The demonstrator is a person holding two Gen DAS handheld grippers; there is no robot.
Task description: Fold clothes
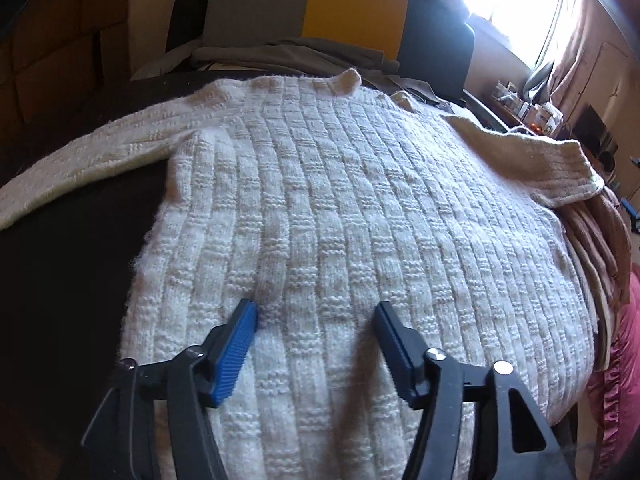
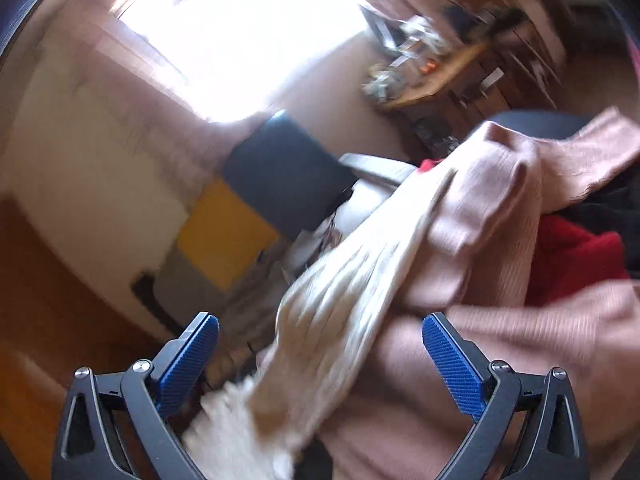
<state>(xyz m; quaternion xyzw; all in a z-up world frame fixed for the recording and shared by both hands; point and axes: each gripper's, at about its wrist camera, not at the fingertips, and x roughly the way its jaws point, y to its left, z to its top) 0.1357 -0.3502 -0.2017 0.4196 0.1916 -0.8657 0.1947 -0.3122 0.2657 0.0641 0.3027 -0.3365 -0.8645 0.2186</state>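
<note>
A cream cable-knit sweater [image 1: 340,200] lies spread flat on a dark surface, its left sleeve [image 1: 80,160] stretched out to the left and its right sleeve [image 1: 560,168] folded at the right edge. My left gripper [image 1: 316,312] is open just above the sweater's lower body, its blue pads [image 1: 236,352] holding nothing. In the blurred right wrist view, my right gripper [image 2: 320,328] is open over a cream knit sleeve [image 2: 340,300] that lies across pink ribbed clothes [image 2: 500,240]; nothing is clamped.
A grey and yellow cushion [image 1: 304,12] and grey cloth [image 1: 296,56] sit behind the sweater. A stack of pink clothes [image 1: 600,248] lies at the right edge. A red garment [image 2: 572,260] rests among the pink clothes. A cluttered wooden table [image 2: 432,80] stands under the bright window [image 2: 240,32].
</note>
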